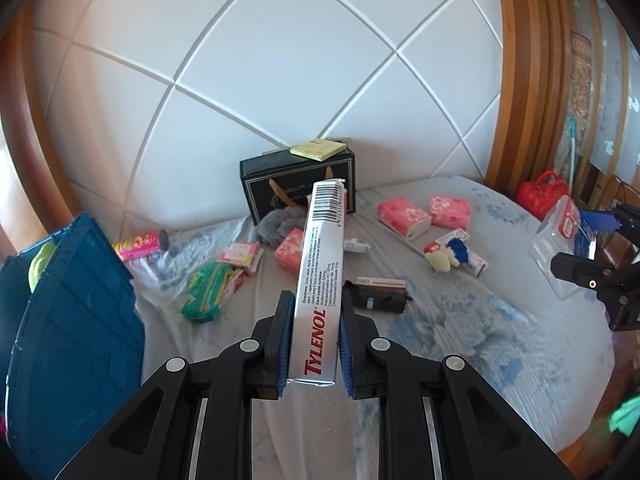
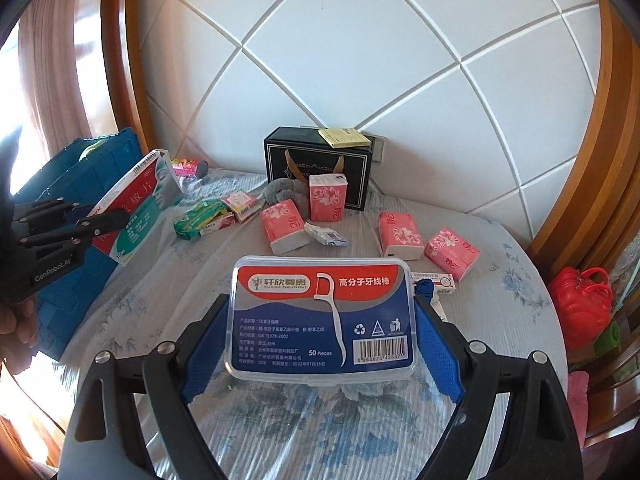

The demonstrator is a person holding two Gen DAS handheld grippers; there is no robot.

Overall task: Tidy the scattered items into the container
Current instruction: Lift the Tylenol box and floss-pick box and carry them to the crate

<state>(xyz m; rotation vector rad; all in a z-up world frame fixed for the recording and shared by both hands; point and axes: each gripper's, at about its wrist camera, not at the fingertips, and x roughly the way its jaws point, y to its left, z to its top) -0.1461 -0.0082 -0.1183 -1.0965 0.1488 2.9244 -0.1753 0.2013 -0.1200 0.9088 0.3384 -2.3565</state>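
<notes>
Left gripper (image 1: 313, 344) jaws pinch Tylenol box (image 1: 319, 280) above bed (image 1: 480, 340), beside blue crate (image 1: 80, 320). Right gripper (image 2: 322, 316) jaws clamp floss pick case (image 2: 320, 316).

The Tylenol box (image 1: 319, 276) is glossy silvery card, clamped between ribbed blue pads (image 1: 283, 340) on matt black plastic arms. The floss-pick case (image 2: 321, 317) is clear hard plastic — smooth, with a shiny printed label. The bedsheet (image 2: 328, 424) is ribbed, matt cloth. The crate (image 1: 80, 332) is moulded blue plastic; the headboard frame (image 2: 592, 152) is varnished wood — its panels (image 2: 320, 60) smooth, padded white
</notes>
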